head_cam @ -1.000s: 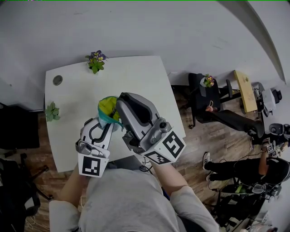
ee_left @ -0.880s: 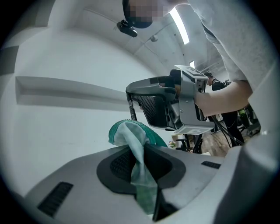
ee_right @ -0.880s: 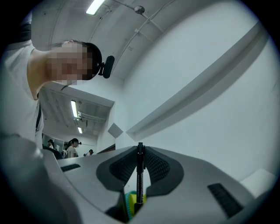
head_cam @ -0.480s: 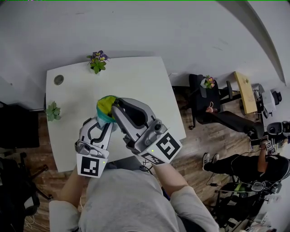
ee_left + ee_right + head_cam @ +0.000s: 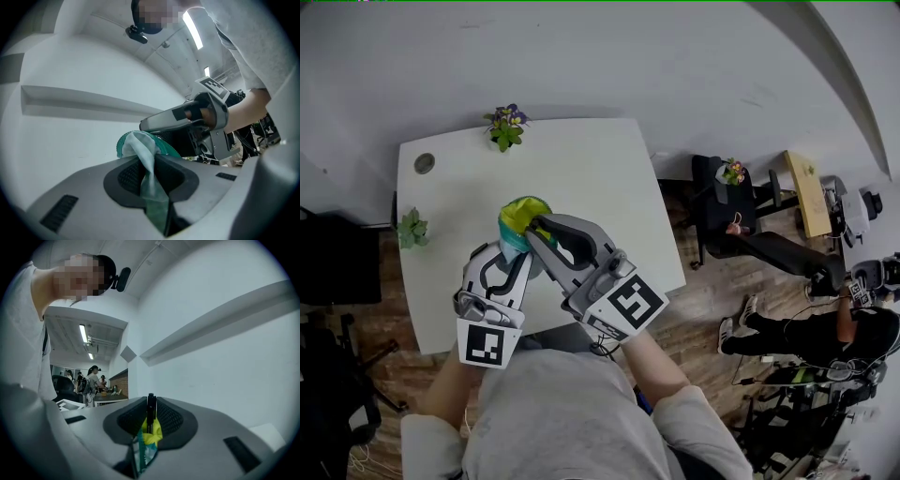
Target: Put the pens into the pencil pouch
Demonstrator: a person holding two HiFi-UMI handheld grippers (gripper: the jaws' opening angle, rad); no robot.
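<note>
pinching the pencil pouch [image 5: 521,217] over the counter [image 5: 581,159], left gripper [image 5: 149,173] jaws were clamped on its teal cloth, right gripper [image 5: 150,414] jaws clenched on a thin black bit [image 5: 151,406] by its yellow edge.

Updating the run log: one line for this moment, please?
left tongs: shut on pouch | right tongs: shut on thin black piece at pouch | pouch: over table

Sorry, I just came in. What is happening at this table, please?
A person works over a white table with a tool in each hand. Both tools are shut on a green and yellow pouch. The left tool pinches its green cloth. The right tool pinches a small black part by the zipper, perhaps the pull. No pens are in view.
</note>
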